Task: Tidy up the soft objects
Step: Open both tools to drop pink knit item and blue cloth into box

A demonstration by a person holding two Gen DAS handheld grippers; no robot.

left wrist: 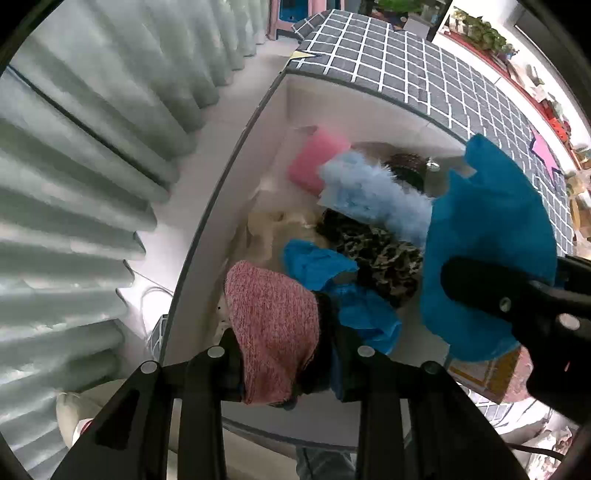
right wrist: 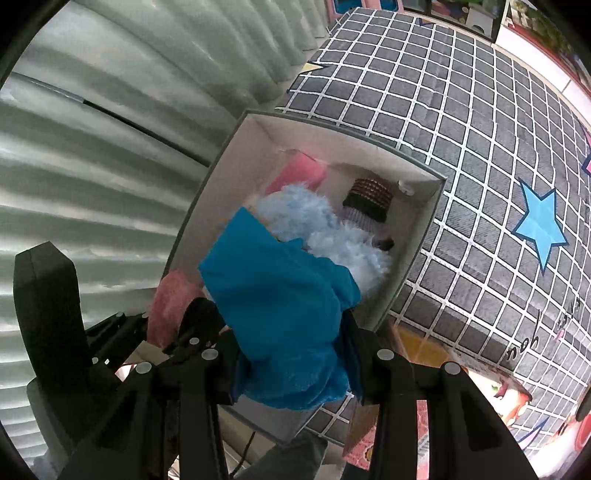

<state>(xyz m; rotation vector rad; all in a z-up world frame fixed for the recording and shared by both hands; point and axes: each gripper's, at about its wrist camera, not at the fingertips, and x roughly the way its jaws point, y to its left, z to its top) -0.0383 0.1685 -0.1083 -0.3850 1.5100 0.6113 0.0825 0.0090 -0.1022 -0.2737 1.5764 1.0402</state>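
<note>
A white box [left wrist: 207, 236] stands on a grey checked mat; it also shows in the right wrist view [right wrist: 417, 236]. My left gripper [left wrist: 291, 365] is shut on a pink knitted cloth [left wrist: 273, 325] and holds it over the box's near end. My right gripper [right wrist: 291, 365] is shut on a blue cloth [right wrist: 284, 314] above the box; that cloth and gripper show at the right of the left wrist view [left wrist: 487, 236]. Inside the box lie a pink sponge [left wrist: 314, 162], a fluffy light-blue item [left wrist: 369, 195], a camouflage cloth [left wrist: 373, 254], another blue cloth [left wrist: 332, 280] and a dark knitted item [right wrist: 369, 199].
Pale pleated curtains [left wrist: 81, 184] hang left of the box. The checked mat [right wrist: 461, 129] carries a blue star [right wrist: 541, 225]. A colourful flat item [left wrist: 487, 373] lies beside the box's near right corner. Shelves with plants [left wrist: 480, 33] stand far right.
</note>
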